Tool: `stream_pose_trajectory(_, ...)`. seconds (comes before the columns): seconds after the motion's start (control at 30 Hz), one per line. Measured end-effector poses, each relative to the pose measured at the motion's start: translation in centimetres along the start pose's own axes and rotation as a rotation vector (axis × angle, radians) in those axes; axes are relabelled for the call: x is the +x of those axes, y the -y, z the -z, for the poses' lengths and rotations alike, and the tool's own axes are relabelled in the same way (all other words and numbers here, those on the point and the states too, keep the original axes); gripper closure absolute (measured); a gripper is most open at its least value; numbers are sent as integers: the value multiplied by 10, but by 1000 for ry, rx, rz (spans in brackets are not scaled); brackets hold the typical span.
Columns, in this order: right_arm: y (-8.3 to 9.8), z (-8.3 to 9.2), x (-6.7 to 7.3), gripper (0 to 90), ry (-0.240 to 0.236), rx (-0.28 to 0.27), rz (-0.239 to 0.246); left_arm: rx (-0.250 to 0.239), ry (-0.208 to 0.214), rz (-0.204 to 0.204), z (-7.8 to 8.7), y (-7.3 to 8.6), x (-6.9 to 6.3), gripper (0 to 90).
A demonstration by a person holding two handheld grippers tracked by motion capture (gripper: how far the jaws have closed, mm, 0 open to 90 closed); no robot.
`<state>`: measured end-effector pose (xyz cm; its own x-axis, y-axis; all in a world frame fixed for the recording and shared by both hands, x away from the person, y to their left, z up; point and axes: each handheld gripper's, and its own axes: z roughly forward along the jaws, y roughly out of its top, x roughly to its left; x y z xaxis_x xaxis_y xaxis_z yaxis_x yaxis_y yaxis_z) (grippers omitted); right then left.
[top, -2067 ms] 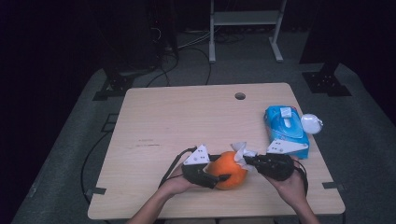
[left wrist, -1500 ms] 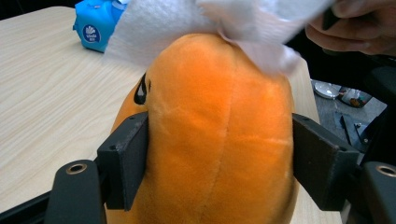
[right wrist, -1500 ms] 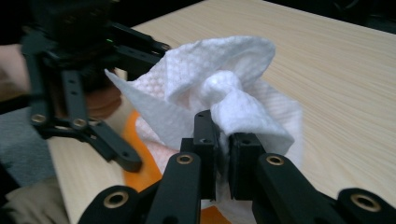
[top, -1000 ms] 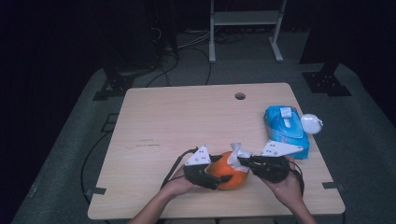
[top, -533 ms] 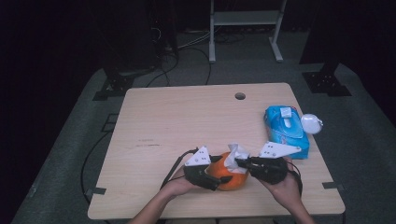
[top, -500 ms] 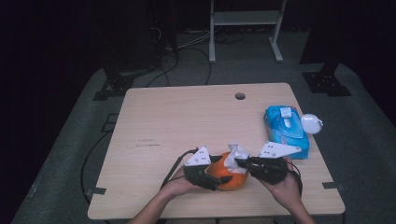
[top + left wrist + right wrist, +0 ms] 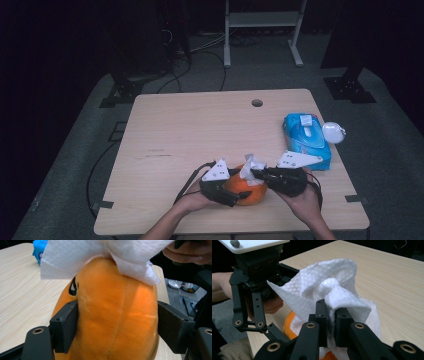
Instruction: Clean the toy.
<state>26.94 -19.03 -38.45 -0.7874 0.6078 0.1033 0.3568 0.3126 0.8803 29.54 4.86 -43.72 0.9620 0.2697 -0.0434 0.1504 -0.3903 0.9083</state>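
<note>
Wiping of an orange plush toy with a white paper tissue, shown under way at the near edge of the wooden table. Nearest the person, the left gripper clamps the toy across its body, a pad pressed into the fabric on either side; the right gripper, its jaws nearly together, pinches a bunched fold of the tissue, whose loose part drapes over the top of the toy just ahead of its jaws. In the left gripper view the tissue lies on the toy's upper end, above a black face marking, while the flank between the pads is bare; by this evidence the top is being wiped and the sides and lower body are judged still to be done, as is putting tissue and toy down. Beyond the right gripper, well apart, a blue pack of wipes lies by the table's right edge with a small round white object beside it. Compared with the earliest high view, both hands sit slightly nearer the person and the tissue has shifted a little across the toy; the wipes pack is unmoved
</note>
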Motion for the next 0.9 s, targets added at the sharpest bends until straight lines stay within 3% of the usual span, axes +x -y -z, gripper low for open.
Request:
stream_pose_trajectory(0.17, 3, 1, -9, 829, 26, 10, -6, 4, 23, -1, 5, 1, 8, 242)
stream_pose_trajectory(0.23, 6, 1, -14, 829, 39, 15, -25, 1, 24, 6, 6, 2, 9, 242)
stream_pose_trajectory(0.3, 13, 5, -25, 832, 56, 15, -81, -3, 25, 8, 6, 2, 10, 242)
stream_pose_trajectory(0.47, 8, 5, -14, 832, 26, 3, -34, 3, 23, 13, 10, 3, 14, 242)
stream_pose_trajectory(0.7, 17, 1, -24, 831, 32, 30, -88, -25, 14, 100, 19, 9, 31, 242)
stream_pose_trajectory(0.83, 9, 1, -10, 830, -32, 0, -45, -32, 12, 122, 19, 10, 33, 241)
stream_pose_trajectory(0.9, 8, -1, -7, 830, -27, 6, -24, -31, 13, 122, 19, 10, 33, 241)
